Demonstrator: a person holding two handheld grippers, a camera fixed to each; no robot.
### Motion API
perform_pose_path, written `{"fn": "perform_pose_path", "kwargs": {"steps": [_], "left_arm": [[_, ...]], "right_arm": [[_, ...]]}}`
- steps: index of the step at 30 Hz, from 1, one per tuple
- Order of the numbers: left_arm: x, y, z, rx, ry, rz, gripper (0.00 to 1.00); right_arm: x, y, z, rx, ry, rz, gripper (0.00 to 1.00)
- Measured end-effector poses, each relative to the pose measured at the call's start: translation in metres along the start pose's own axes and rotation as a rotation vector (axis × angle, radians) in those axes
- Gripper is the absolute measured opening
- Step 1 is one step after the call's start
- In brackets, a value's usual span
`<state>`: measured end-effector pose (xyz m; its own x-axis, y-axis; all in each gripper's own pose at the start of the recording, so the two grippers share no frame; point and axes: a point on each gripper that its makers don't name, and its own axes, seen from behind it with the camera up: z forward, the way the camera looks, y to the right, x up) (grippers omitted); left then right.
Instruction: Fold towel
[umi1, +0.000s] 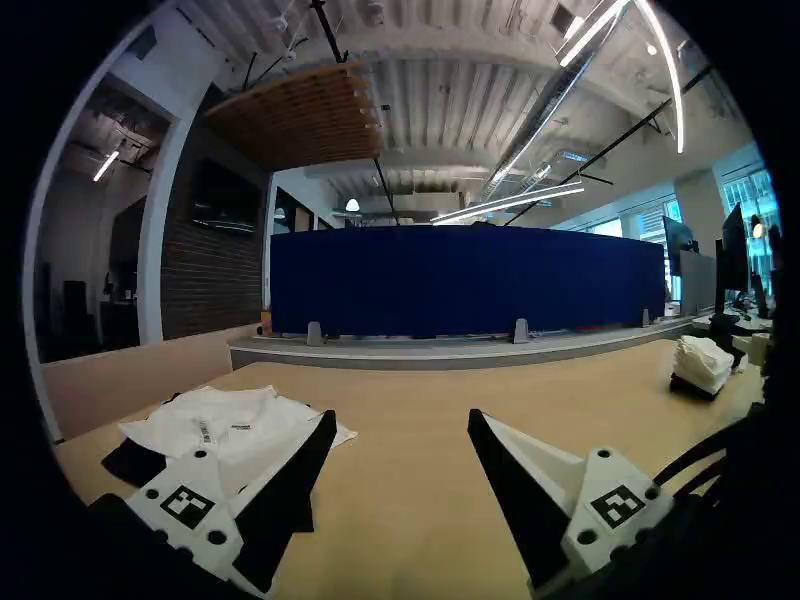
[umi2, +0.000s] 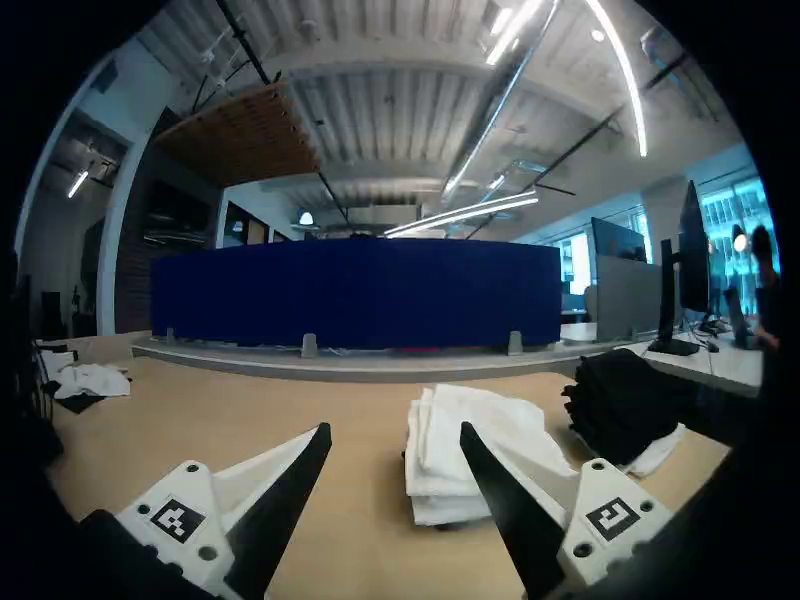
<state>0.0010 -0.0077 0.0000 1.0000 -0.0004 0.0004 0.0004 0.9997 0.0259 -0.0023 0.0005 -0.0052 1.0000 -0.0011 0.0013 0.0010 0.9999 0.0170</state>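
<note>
**Bench and grippers at rest, no towel in hand.** The bench (umi1: 430, 450) spans the lower half of both views and is closed at its far edge by a blue partition (umi1: 460, 280).

In the right gripper view a black stack (umi2: 625, 400) is seen at right centre, with a white edge showing beneath it. Just beside it, towards the centre, a white stack (umi2: 440, 440) of folded towels is set. Both stacks are judged to be finished work, placed to one side so that the middle of the bench is free for folding.

In the left gripper view loose towels (umi1: 225, 420), white over a dark one, are spread unfolded at lower left. These are taken to be the supply not yet folded.

The left gripper (umi1: 400, 415) is held low and level over the bench and aimed at the partition. Its fingers (umi1: 290, 480) are wide apart with nothing between them, and the loose towels are partly covered by the finger at lower left.

The right gripper (umi2: 394, 428) is held likewise, with its fingers apart and bare. The white stack is partly covered by the finger at lower right.

No towel is gripped, so a reach towards the loose towels is judged to be the move called for.
</note>
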Motion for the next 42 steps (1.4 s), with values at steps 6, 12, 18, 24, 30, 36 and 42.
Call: {"fn": "perform_pose_path", "kwargs": {"steps": [6, 12, 18, 24, 30, 36, 42], "left_arm": [[0.0001, 0.0003, 0.0002, 0.000, 0.000, 0.000, 0.98], [-0.0001, 0.0007, 0.0002, 0.000, 0.000, 0.000, 0.98], [-0.0001, 0.0008, 0.0008, 0.000, 0.000, 0.000, 0.98], [-0.0003, 0.0008, 0.0011, 0.000, 0.000, 0.000, 0.98], [-0.0002, 0.0006, 0.0009, 0.000, 0.000, 0.000, 0.98], [-0.0004, 0.0002, 0.0024, 0.000, 0.000, 0.000, 0.98], [-0.0008, -0.0002, 0.0041, 0.000, -0.001, -0.003, 0.98]], "right_arm": [[0.0004, 0.0005, 0.0007, 0.000, 0.001, 0.000, 1.00], [0.0004, -0.0002, 0.0003, 0.000, 0.000, 0.000, 1.00], [0.0007, 0.0000, -0.0005, 0.000, 0.000, 0.000, 1.00], [0.0004, 0.0001, -0.0013, 0.000, 0.000, 0.000, 1.00], [0.0007, 0.0004, -0.0021, 0.000, 0.000, 0.000, 1.00], [0.0002, 0.0007, -0.0024, 0.000, 0.000, 0.000, 1.00], [0.0006, 0.0002, -0.0028, 0.000, 0.000, 0.000, 1.00]]}}
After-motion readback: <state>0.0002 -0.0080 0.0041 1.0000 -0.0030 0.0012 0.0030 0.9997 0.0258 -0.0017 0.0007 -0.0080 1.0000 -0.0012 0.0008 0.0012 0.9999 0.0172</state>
